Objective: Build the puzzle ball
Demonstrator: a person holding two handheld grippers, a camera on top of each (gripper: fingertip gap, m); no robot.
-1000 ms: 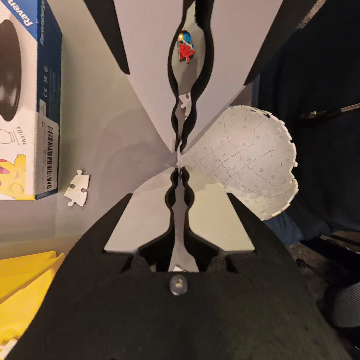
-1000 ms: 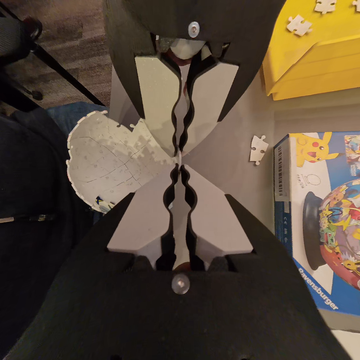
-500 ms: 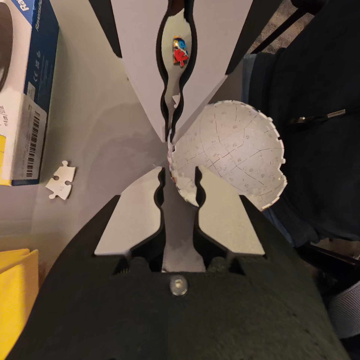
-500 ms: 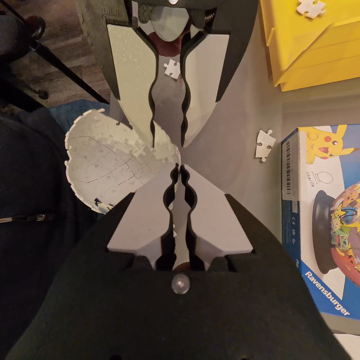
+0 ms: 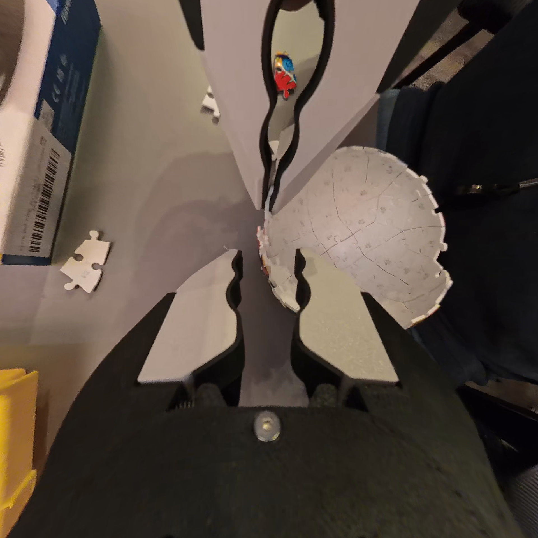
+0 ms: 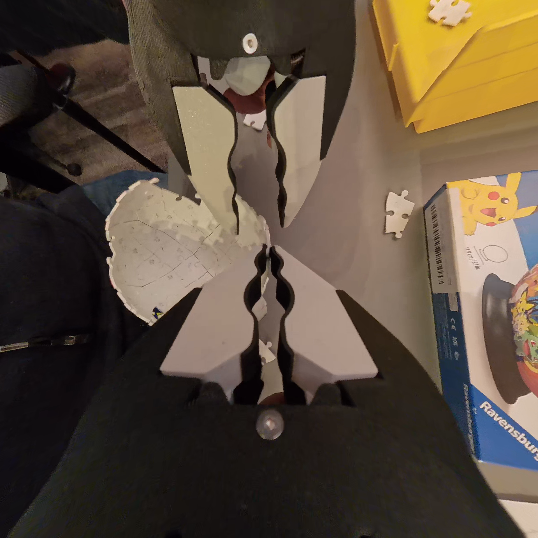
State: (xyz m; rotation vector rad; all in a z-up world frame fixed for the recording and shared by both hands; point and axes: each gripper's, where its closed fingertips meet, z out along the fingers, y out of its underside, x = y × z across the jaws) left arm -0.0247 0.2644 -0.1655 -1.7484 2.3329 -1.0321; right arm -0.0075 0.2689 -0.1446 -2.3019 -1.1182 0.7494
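The left fingers (image 5: 237, 279) have let go and now stand spread around the half-built ball's (image 5: 364, 233) rim. The right fingers (image 6: 263, 259) stay clenched on that rim, carrying the ball alone, so the left is probably free to fetch a loose piece (image 5: 86, 269) from the tabletop (image 5: 163, 180).

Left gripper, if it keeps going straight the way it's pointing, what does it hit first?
Probably the rim of the half-built puzzle ball, already between the open left gripper fingers, then the right gripper tip facing it. Depth is hard to judge.
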